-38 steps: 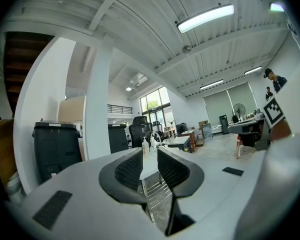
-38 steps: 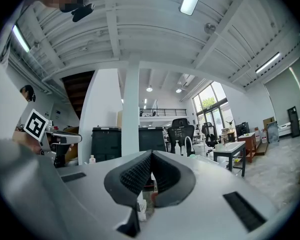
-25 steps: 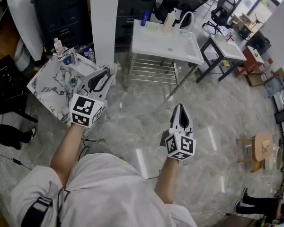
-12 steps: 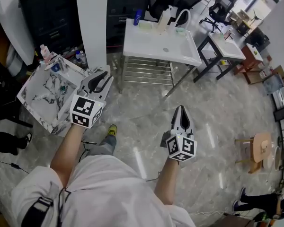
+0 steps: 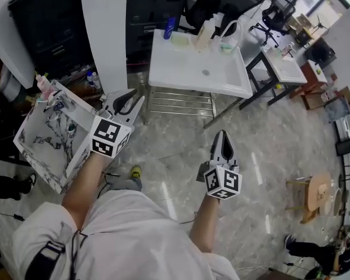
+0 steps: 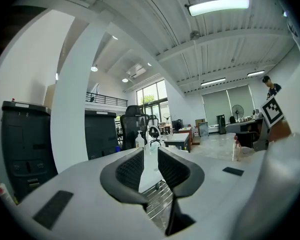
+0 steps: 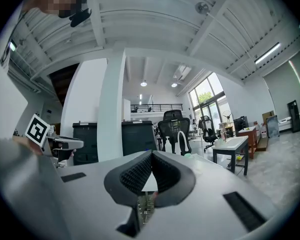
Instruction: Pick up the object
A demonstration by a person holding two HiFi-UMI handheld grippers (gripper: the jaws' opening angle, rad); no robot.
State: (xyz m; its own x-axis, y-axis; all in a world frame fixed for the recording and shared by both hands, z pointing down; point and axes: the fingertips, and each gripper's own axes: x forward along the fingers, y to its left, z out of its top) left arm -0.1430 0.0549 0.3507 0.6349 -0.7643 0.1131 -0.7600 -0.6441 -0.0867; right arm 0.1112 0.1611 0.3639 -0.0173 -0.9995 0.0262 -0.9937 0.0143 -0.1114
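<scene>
A white table (image 5: 181, 69) stands ahead with a blue bottle (image 5: 170, 28), a white bottle (image 5: 204, 32) and a white looped-handle item (image 5: 228, 35) along its far edge. My left gripper (image 5: 134, 97) hovers in the air short of the table's near left corner. Its jaws are opening and nothing is between them (image 6: 150, 154). My right gripper (image 5: 222, 135) hangs over the floor in front of the table, shut and empty (image 7: 151, 156). Both grippers are well apart from the bottles.
A marble-topped tray table (image 5: 46, 139) with small bottles sits at my left, beside a white column (image 5: 105, 34) and black cabinets (image 5: 41, 22). Wire shelves (image 5: 181, 101) lie under the white table. A second small table (image 5: 283, 66), office chairs (image 5: 274, 10) and a wooden stool (image 5: 315, 191) stand at the right.
The person has stepped forward: the white table is nearer and the marble tray table has slid to the left. Both grippers keep the same pose in front of the body.
</scene>
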